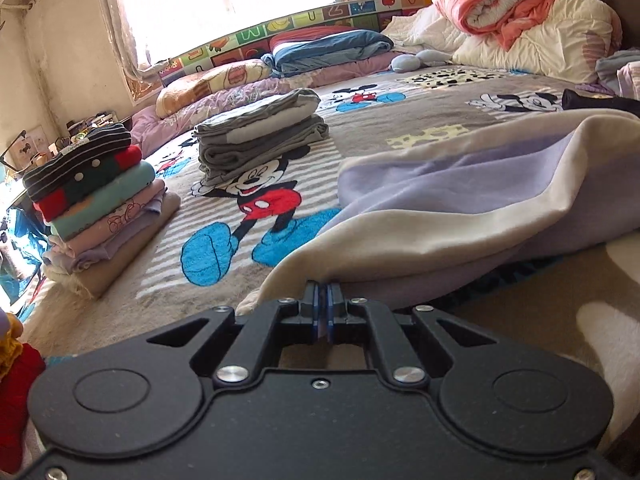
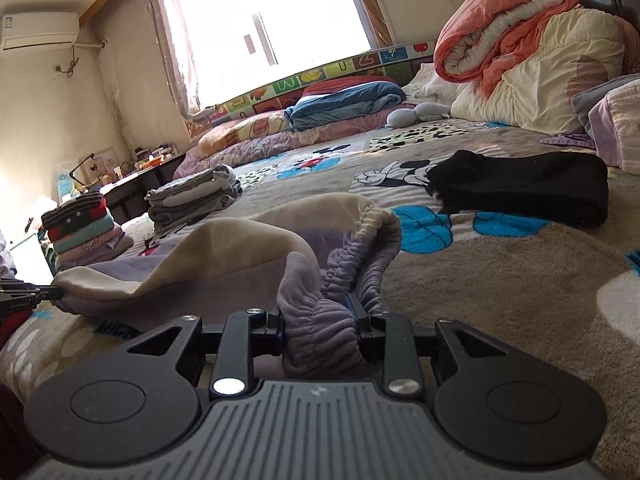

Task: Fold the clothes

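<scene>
Bed covered by a cartoon-mouse blanket (image 1: 256, 196), low camera angle on both wrists. Lavender garment (image 1: 460, 184) with a cream lining lies across the blanket, partly lifted and stretched between the two tools. Left gripper (image 1: 323, 300): jaws pressed together on the cream edge of the garment, blue pads nearly touching with fabric pinched between them; cloth rises from the tips toward 1 o'clock in the left wrist view. Right gripper (image 2: 320, 316): jaws closed on the gathered elastic waistband (image 2: 360, 264) of the same garment, a bunched wad of ribbed lavender cloth filling the gap between the fingers. In the right wrist view the garment runs from the tips out toward 9 o'clock, where the tip of the left tool shows at the frame edge, gripping the far end. Stack of folded coloured clothes (image 1: 96, 208) sits at 9 o'clock in the left view, striped dark piece on top, beige at the bottom. Second stack, folded grey clothes (image 1: 260, 136), at 11 o'clock, well apart from the first. Black garment (image 2: 520, 192) lies flat on the blanket at 2 o'clock in the right view, unfolded-looking, apart from the lavender one. Rolled pink-and-white quilt (image 2: 512, 28) piled on a cream duvet at 1 o'clock by the headboard. Blue folded bedding (image 2: 344, 100) and pillows along the window side at 12 o'clock. Bright window (image 2: 272, 20) behind; air conditioner (image 2: 40, 30) high at 10 o'clock.
</scene>
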Demonstrator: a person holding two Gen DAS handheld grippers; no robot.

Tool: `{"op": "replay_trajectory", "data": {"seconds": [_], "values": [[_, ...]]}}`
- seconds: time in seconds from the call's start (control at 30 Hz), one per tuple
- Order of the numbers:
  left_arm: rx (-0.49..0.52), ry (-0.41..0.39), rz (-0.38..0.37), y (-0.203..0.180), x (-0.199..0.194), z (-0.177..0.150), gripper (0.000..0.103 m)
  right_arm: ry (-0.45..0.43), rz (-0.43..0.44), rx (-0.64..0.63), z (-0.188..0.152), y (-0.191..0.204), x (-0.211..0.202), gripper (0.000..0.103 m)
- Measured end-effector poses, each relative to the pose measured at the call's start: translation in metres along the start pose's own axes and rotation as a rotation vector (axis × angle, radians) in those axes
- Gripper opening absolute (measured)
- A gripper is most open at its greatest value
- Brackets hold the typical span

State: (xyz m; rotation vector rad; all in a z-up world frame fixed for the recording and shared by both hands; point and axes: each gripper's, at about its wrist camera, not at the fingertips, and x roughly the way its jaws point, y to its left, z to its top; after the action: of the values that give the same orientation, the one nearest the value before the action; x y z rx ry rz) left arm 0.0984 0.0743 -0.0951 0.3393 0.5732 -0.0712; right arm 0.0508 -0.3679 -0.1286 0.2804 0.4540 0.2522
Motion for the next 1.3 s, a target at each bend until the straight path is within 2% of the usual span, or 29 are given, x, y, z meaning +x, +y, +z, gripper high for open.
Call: {"op": "replay_trajectory", "data": {"seconds": [0.3,0.43,0.47,0.53,0.57,0.63,0.77,0.83,0.97,1.07,1.13,1.2,1.3], "values": [[0.101,0.101,0.018,0.0,-0.013,-0.035,0.002,0.076,-0.074,0.09,-0.012,0.002,-0.019,0.043],[0.137,0.165,0.008,0.0,-0.019,-0.038,0.009,0.103,-0.101,0.117,-0.02,0.0,-0.025,0.05],[0.132,0.167,0.0,0.003,-0.024,-0.036,0.01,0.097,-0.1,0.129,-0.02,-0.001,-0.028,0.052],[0.122,0.171,-0.017,0.007,-0.034,-0.033,0.019,0.087,-0.083,0.172,-0.022,-0.003,-0.037,0.068],[0.105,0.153,-0.02,0.012,-0.043,-0.029,0.022,0.082,-0.074,0.193,-0.023,-0.004,-0.041,0.069],[0.065,0.112,-0.016,0.017,-0.06,-0.023,0.037,0.067,-0.048,0.233,-0.024,-0.006,-0.05,0.07],[-0.016,0.012,0.039,0.026,-0.088,0.001,0.048,-0.019,0.032,0.298,-0.024,-0.007,-0.073,0.07],[-0.083,-0.033,0.039,0.031,-0.096,0.012,0.053,-0.067,0.064,0.347,-0.023,-0.011,-0.083,0.07],[-0.252,-0.081,-0.058,0.044,-0.097,0.029,0.054,-0.126,0.092,0.46,-0.007,-0.026,-0.081,0.07],[-0.351,-0.082,-0.128,0.056,-0.082,0.042,0.061,-0.124,0.089,0.479,0.006,-0.024,-0.069,0.07],[-0.428,-0.074,-0.163,0.066,-0.065,0.049,0.062,-0.123,0.087,0.491,0.016,-0.023,-0.061,0.07],[-0.504,-0.066,-0.198,0.076,-0.048,0.056,0.062,-0.124,0.065,0.428,0.027,-0.024,-0.048,0.07],[-0.562,-0.029,-0.254,0.081,-0.015,0.066,0.062,-0.126,0.027,0.32,0.043,-0.031,-0.024,0.07]]}}
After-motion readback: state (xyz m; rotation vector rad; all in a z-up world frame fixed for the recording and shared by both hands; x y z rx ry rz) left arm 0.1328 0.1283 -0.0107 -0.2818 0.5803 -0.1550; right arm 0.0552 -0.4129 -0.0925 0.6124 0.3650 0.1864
